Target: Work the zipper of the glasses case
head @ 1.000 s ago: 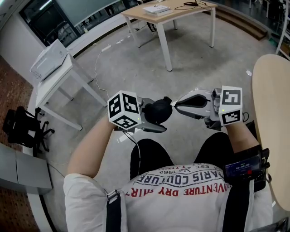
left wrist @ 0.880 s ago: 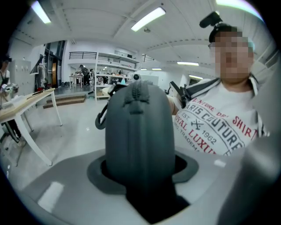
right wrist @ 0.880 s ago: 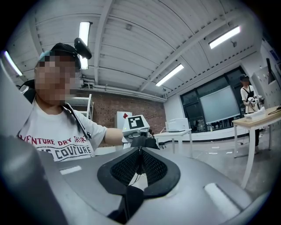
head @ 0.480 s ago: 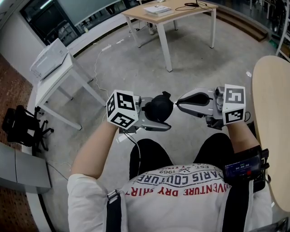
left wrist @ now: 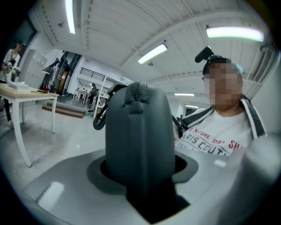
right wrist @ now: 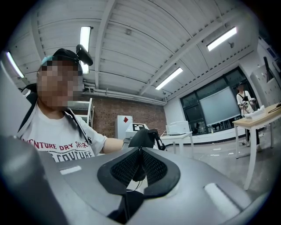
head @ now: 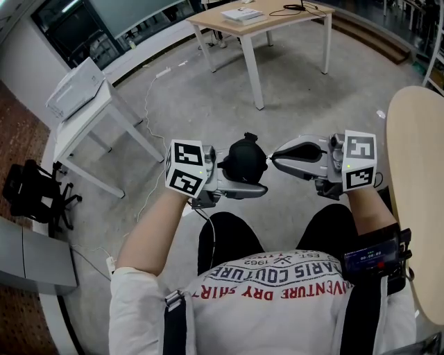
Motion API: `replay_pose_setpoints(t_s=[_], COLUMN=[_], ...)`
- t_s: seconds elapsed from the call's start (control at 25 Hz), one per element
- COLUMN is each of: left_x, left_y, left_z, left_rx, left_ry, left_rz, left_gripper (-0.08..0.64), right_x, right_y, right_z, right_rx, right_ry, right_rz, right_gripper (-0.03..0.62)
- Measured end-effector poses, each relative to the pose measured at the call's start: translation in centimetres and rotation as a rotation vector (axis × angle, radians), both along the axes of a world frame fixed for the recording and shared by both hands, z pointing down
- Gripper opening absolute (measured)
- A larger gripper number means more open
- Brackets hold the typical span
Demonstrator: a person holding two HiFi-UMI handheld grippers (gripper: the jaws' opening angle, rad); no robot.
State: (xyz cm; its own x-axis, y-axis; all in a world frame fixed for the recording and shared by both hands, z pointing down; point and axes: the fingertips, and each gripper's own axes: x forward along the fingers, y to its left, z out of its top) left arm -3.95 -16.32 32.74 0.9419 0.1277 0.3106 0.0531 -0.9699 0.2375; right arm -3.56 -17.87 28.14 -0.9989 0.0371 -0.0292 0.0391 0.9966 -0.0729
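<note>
The black glasses case (head: 244,159) sits clamped in my left gripper (head: 243,175), held in the air above the person's lap. It fills the left gripper view as a dark rounded shell (left wrist: 138,140) standing up between the jaws, with its zipper running over the top. My right gripper (head: 274,161) points at the case's right end, tip almost touching it. In the right gripper view its pads meet at the tip (right wrist: 139,151), and the case (right wrist: 141,137) lies just beyond. I see nothing between these pads. Whether they pinch the zipper pull is hidden.
A wooden table (head: 257,21) stands at the back. A white table (head: 83,121) with a printer is at the left, near a black chair (head: 35,194). A round wooden tabletop (head: 416,173) lies close on the right. A thin cable hangs from the left gripper.
The left gripper has turned and shifted right and slightly up, tipping the case more upright. The right gripper has barely moved and stays shut.
</note>
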Motion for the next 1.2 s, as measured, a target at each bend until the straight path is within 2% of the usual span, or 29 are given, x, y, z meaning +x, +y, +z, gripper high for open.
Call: replay_pose_setpoints(t_s=[0.88, 1.2], left_x=[0.9, 0.5], left_y=[-1.4, -2.0], left_z=[-3.7, -5.5], left_rx=[-0.032, -0.063], left_ry=[0.292, 0.423], left_rz=[-0.13, -0.164], left_gripper=[0.242, 0.242], right_x=[0.3, 0.2], right_y=[-0.2, -0.1], right_z=[-0.3, -0.2], right_rx=[-0.005, -0.007], right_ry=[-0.015, -0.013], right_rz=[0.011, 0.008], right_gripper=[0.018, 0.019])
